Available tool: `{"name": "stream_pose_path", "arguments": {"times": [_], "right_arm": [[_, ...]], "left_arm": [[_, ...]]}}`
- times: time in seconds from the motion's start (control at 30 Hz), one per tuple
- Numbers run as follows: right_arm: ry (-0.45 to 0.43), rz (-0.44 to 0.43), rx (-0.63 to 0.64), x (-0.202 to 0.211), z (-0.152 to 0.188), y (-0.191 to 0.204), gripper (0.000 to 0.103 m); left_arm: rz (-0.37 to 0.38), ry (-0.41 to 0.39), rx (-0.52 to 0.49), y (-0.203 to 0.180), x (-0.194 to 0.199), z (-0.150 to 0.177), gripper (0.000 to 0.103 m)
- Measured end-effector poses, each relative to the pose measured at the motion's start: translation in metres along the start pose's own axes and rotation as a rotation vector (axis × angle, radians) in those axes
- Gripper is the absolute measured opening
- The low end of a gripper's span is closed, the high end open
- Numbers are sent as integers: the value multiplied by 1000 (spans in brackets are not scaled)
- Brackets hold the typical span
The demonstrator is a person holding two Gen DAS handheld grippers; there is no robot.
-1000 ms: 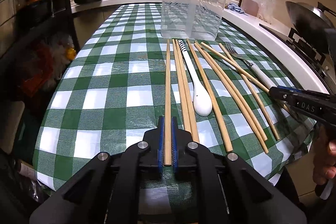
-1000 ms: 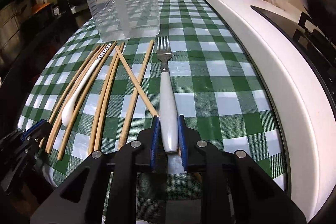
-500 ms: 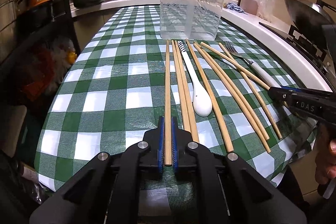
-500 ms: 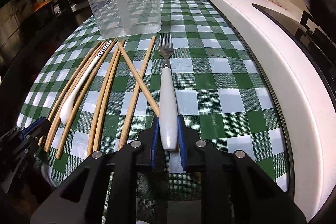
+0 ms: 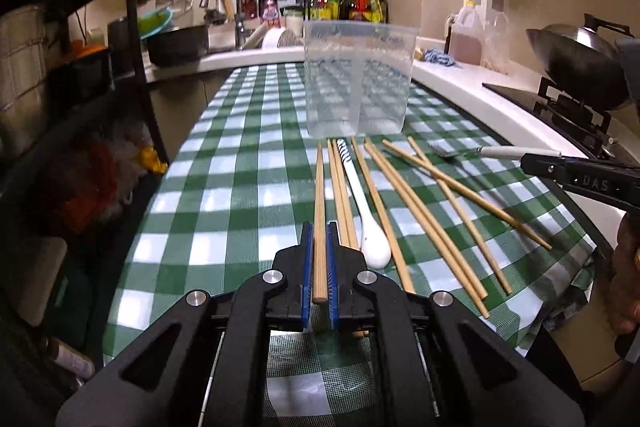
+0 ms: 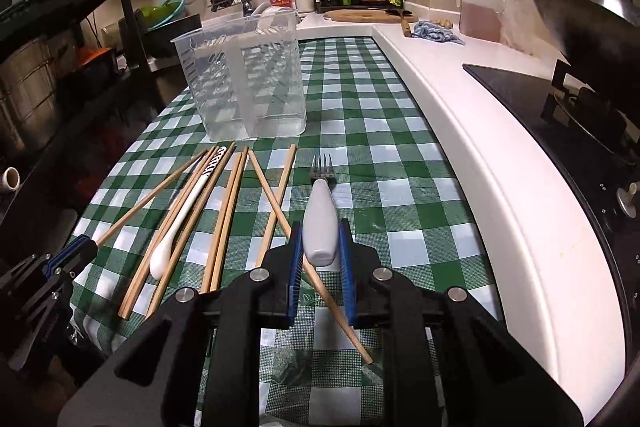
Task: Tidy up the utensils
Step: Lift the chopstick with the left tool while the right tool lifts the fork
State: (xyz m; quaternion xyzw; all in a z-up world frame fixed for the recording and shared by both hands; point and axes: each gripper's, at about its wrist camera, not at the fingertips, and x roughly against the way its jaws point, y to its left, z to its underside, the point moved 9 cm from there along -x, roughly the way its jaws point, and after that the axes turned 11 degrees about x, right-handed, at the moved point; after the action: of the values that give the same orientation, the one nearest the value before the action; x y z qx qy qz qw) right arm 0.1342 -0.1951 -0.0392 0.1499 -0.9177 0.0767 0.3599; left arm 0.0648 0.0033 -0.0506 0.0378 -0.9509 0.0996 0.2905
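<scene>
1. Holding one wooden chopstick (image 5: 319, 223) at its near end, the left gripper (image 5: 319, 259) has its blue pads closed against both sides of it; the stick's long axis runs straight away from the camera toward the clear container (image 5: 358, 79), its far tip lying just short of the container's base.
2. Fork (image 6: 320, 223), count one: white handle between the blue pads of the right gripper (image 6: 320, 259), tines pointing away toward the far end of the table. The left pad touches the handle; whether the right pad does cannot be told, as a thin gap seems to show there. In the left wrist view the fork sits raised above the cloth, handle partly hidden behind the right gripper's finger.
3. Loose chopsticks, count seven besides the held one, lying lengthwise on the green-and-white checked tablecloth (image 6: 360, 99). Two (image 6: 280, 195) cross in an X just left of the fork; the near end of one passes beneath the right gripper.
4. Spoon (image 5: 366, 203), count one: white, bowl nearest the camera, striped handle end toward the container, lying among the chopsticks.
5. Container: count one, translucent, upright, divided into two compartments by a central wall; nothing can be made out inside it.
6. Beyond the cloth: white counter (image 6: 480, 155), stove with wok (image 5: 576, 63) cut off at frame edge.
</scene>
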Motion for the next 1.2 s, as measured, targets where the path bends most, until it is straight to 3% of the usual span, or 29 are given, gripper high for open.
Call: {"name": "stream_pose_path", "arguments": {"times": [0.27,0.53,0.6,0.7,0.77,0.93,1.07,1.1,1.2], "right_arm": [[-92,21,18,17,-16,-2,17],[-85,32,47,15,-14,0,19],[-84,21,40,14,-13,1,17],[-90,25,35,14,-15,-1,4],[-66,28,38,9,-11,-2,4],[44,-25,-12,-10,9,-3,17],[109,-46,-53,-17,25,-5,19],[121,-59,-64,-18,29,-4,25],[146,-60,-22,-21,39,5,29]], "left_arm": [[2,-68,1,2,14,-16,6],[9,-72,7,1,15,-17,6],[11,-69,10,0,14,-16,6],[12,-67,8,-1,13,-15,6],[14,-63,9,-1,12,-14,6],[17,-39,25,2,8,-12,6],[20,-12,35,2,4,-7,6],[21,-8,38,3,4,-6,6],[25,5,54,6,3,-3,6]]}}
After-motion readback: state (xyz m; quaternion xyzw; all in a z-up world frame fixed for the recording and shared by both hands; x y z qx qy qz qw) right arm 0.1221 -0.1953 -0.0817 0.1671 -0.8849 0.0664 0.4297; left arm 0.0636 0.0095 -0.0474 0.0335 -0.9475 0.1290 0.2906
